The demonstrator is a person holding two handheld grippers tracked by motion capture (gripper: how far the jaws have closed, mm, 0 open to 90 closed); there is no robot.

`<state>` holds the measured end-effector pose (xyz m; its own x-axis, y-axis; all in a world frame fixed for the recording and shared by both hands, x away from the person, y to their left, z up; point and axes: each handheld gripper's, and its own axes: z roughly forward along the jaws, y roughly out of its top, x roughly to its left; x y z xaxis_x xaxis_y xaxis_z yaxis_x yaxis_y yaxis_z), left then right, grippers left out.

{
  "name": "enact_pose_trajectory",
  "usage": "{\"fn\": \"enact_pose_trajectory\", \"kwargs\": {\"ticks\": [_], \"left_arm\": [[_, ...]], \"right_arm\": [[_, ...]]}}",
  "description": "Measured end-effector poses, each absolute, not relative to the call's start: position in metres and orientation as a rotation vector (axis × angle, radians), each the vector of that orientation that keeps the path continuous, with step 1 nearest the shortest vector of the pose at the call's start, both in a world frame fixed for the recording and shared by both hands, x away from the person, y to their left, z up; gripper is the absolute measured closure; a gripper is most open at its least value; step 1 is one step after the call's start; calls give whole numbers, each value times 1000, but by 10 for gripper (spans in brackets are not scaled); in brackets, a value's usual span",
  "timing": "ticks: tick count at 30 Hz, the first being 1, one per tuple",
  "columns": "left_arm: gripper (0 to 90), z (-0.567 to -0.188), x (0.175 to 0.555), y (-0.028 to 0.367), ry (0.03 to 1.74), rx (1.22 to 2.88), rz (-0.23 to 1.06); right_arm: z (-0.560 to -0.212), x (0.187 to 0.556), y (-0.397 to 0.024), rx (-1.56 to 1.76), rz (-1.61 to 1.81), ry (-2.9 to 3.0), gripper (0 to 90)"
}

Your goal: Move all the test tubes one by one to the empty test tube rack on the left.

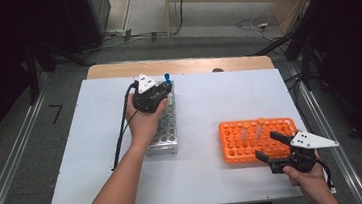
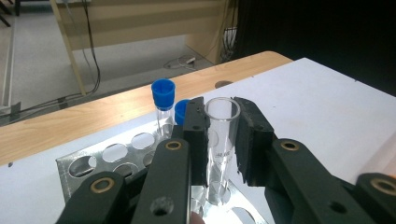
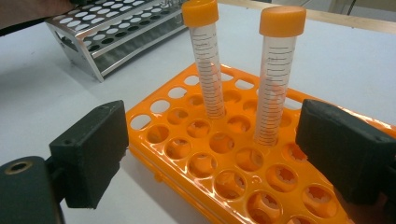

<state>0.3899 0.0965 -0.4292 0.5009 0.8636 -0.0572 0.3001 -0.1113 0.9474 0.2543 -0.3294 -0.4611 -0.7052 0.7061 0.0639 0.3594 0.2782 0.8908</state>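
While two blue-capped tubes [image 2: 163, 95] stand just behind it in the metal rack [image 2: 88, 163] (at the rack's far end), the left gripper [image 2: 222, 135] clamps an uncapped glass tube [image 2: 222, 112] upright over that rack, and the right gripper [image 3: 212, 154] hangs wide open, holding nothing, before the orange rack [image 3: 233, 177] with its two orange-capped tubes [image 3: 275, 70].

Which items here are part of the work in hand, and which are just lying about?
In use:
- left gripper, shut on the clear uncapped tube
- metal rack
- blue-capped tubes

Idle for now:
- right gripper, open
- orange rack
- two orange-capped tubes
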Motion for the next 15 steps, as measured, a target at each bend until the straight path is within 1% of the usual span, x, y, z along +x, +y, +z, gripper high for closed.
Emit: {"fn": "enact_pose_trajectory", "kwargs": {"ticks": [4,15], "left_arm": [[767,-431,391,94,1010,1701,650],[750,-434,397,91,1030,1769,571]], "right_arm": [[-461,255,-329,968,1401,2211,79],[-462,255,-329,971,1395,2215,79]]}}
